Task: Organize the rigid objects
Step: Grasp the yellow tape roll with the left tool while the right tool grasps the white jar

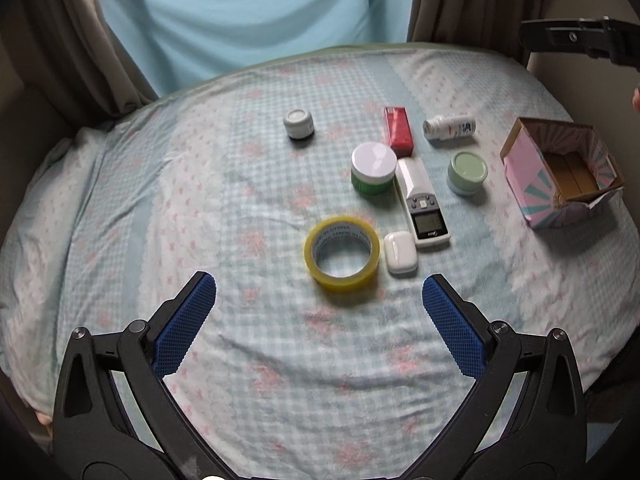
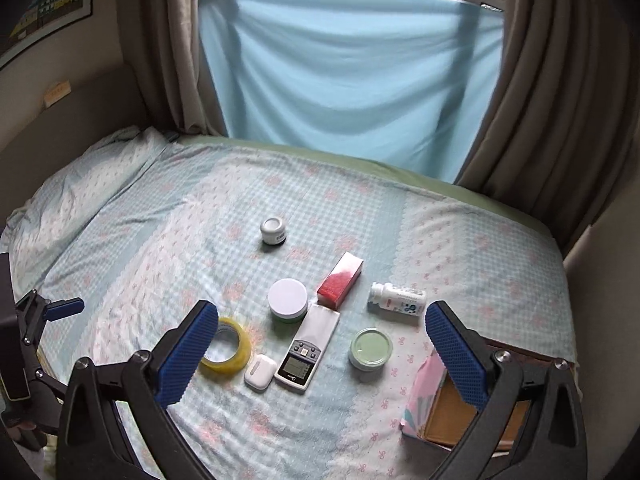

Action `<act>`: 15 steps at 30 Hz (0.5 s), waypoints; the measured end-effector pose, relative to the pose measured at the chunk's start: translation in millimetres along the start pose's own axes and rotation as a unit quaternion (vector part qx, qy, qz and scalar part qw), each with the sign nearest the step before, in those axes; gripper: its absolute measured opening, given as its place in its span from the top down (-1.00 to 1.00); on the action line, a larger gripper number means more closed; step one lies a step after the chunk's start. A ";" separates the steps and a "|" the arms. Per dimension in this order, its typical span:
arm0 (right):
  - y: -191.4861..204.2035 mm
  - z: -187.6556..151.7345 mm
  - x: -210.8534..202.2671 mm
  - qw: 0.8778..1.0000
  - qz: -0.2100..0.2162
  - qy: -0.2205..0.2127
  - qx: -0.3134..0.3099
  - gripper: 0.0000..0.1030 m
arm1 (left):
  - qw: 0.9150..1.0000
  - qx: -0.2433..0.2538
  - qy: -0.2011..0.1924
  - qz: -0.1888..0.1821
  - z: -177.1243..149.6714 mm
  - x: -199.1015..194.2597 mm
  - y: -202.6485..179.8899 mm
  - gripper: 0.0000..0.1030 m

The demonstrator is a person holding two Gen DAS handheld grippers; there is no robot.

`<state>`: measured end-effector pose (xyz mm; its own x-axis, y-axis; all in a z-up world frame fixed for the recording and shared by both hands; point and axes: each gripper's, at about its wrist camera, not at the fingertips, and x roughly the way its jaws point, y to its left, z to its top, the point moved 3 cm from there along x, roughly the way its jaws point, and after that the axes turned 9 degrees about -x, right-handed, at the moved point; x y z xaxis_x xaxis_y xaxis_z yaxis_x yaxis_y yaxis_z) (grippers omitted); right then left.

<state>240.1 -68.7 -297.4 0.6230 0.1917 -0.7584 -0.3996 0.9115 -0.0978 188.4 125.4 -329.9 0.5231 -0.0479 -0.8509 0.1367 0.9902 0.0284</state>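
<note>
On the bed lie a yellow tape roll [image 1: 342, 253] [image 2: 227, 349], a white earbud case [image 1: 400, 254] [image 2: 259, 371], a white remote with a display [image 1: 421, 203] [image 2: 307, 349], a white-lidded green jar [image 1: 373, 168] [image 2: 288, 300], a pale green jar [image 1: 467, 173] [image 2: 370, 349], a red box [image 1: 397, 131] [image 2: 340, 279], a white pill bottle [image 1: 449, 127] [image 2: 397, 298] on its side and a small white-capped jar [image 1: 298, 123] [image 2: 273, 230]. An open pink cardboard box [image 1: 560, 171] [image 2: 424, 392] stands at the right. My left gripper [image 1: 319, 294] is open and empty, just short of the tape roll. My right gripper [image 2: 320, 324] is open and empty above the objects.
The bed has a checked blue sheet [image 1: 200, 208] with a pillow [image 2: 80, 184] at the left. A blue cloth [image 2: 348, 80] and brown curtains [image 2: 552, 112] hang behind the bed. The left gripper's body shows at the left edge of the right wrist view [image 2: 24, 340].
</note>
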 end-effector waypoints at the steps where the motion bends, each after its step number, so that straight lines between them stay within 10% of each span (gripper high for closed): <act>1: 0.7 -2.2 19.0 1.000 0.011 0.009 -0.013 -1.00 | 1.000 0.001 0.010 0.000 -5.9 17.3 0.6 -0.99; 15: 31.5 -23.0 231.8 0.963 0.098 0.119 -0.222 -1.00 | 0.997 -0.012 0.073 -0.006 -34.5 186.4 -13.6 -0.99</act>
<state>356.5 -3.9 -491.1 0.3555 0.2066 -0.9116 -0.7742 0.6116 -0.1634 255.0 107.6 -506.9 0.3928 -0.0426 -0.9186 0.1211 0.9926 0.0058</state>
